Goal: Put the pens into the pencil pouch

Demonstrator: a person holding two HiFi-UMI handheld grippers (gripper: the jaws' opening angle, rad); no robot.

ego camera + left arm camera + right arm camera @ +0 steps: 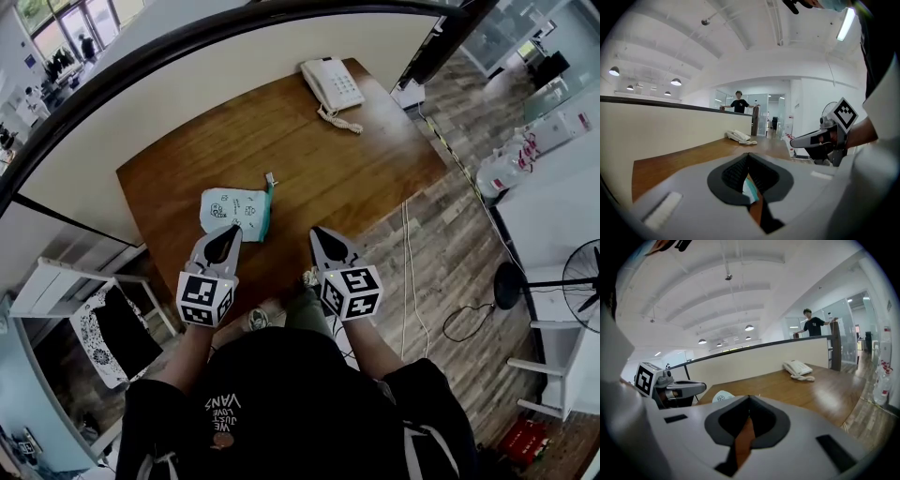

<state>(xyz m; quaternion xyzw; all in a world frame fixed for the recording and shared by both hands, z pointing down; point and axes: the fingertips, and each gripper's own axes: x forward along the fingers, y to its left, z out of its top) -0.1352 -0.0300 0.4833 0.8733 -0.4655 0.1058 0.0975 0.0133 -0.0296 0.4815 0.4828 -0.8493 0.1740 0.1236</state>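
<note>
Over the counter [309, 141] edge, left gripper [231, 234] and right gripper [319, 236] fingers are being held pressed together, empty; the pencil pouch [232, 208] should not be nudged.

Wooden desk and office surroundings, seen from overhead.
Brown wooden table [356, 159] backed by a cream partition wall [187, 84]. White telephone [331, 84] with a coiled cord sits at the table's 1 o'clock corner. At 3 o'clock, off the table: plank floor [450, 253], a white cable [405, 272], plastic bottles [506, 167] and a black fan [583, 281]. A person in a dark shirt [739, 101] stands beyond the partition at 12 o'clock.
</note>
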